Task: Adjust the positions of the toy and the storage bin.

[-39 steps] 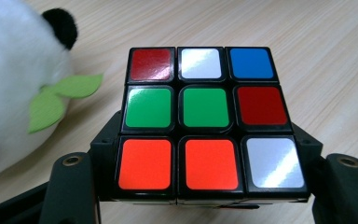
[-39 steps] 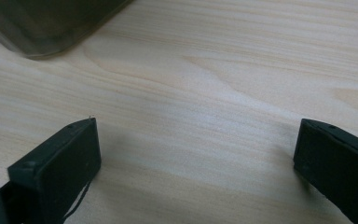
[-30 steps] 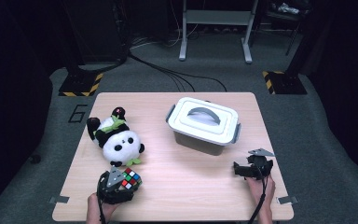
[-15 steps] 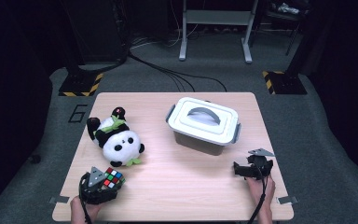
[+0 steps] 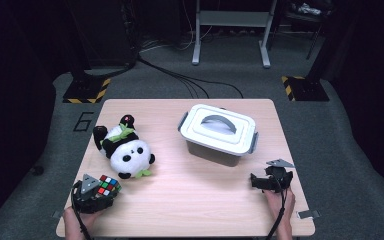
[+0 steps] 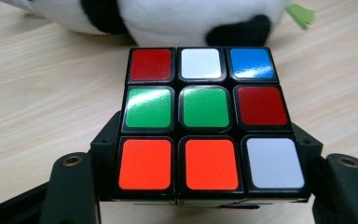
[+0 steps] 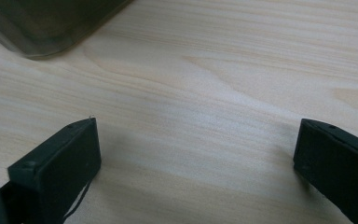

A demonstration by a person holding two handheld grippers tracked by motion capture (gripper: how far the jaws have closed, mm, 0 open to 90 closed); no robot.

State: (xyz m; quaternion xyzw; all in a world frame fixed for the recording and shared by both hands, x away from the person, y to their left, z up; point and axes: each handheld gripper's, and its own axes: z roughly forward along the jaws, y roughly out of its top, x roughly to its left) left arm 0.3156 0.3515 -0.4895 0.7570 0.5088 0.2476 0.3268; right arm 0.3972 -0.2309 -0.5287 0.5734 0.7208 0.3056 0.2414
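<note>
done: my left gripper (image 5: 96, 192) clamps the puzzle cube (image 6: 208, 122) at the near-left table (image 5: 190, 200) edge | left: carry it to the closed bin (image 5: 219, 134), I judge | right gripper (image 7: 196, 161) wide open, holds nothing

From my station I see a light wooden table (image 5: 180, 210) on grey carpet (image 5: 330, 150) marked "6" (image 5: 83, 121). Yellow-black hazard-striped bases (image 5: 86, 93) flank it; cables (image 5: 190, 82) run toward a metal stand (image 5: 230, 30). Surroundings are dark.
</note>
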